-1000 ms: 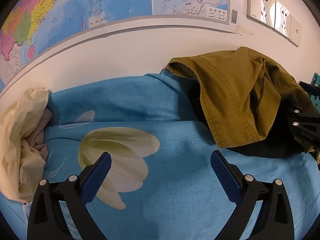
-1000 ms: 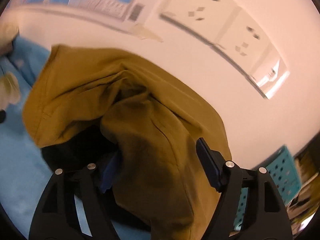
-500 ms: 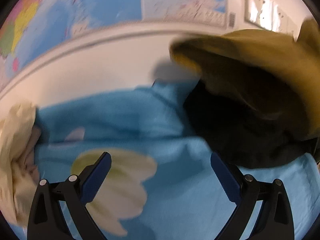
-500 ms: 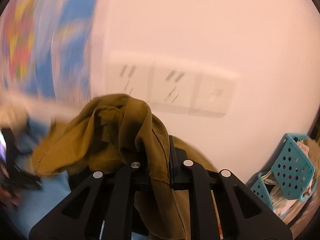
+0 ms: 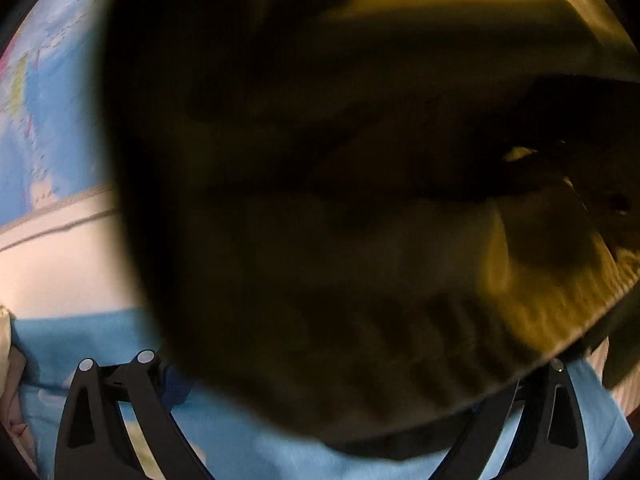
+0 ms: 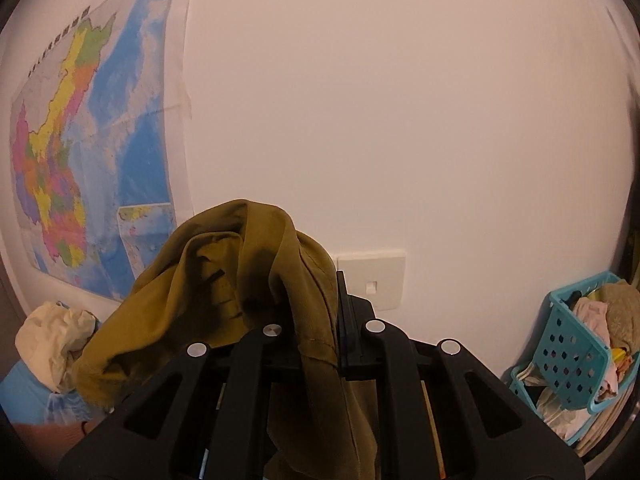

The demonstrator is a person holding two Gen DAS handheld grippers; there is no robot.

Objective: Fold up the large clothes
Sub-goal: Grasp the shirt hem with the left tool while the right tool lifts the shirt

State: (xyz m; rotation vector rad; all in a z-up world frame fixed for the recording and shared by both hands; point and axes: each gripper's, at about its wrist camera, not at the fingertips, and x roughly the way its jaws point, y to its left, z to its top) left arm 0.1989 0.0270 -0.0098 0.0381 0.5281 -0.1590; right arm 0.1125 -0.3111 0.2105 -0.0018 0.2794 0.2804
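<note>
Your right gripper point(image 6: 320, 344) has its jaws pressed together, pinching a fold of the olive garment point(image 6: 224, 292). The cloth bunches up above the jaws and drapes down left and below them, in front of the white wall point(image 6: 400, 120). Wall map point(image 6: 80, 140) at left, cream cloth point(image 6: 52, 336) lying low left, teal basket point(image 6: 576, 344) full of laundry at right.

Left wrist view: the olive garment point(image 5: 320, 200) hangs right in front of the lens, dark and blurred, covering most of the view. Your left gripper point(image 5: 320, 400) has its jaws spread wide; only the finger bases show, and the cloth hides the tips, so contact can't be told. Blue bedsheet point(image 5: 240, 440) underneath.
</note>
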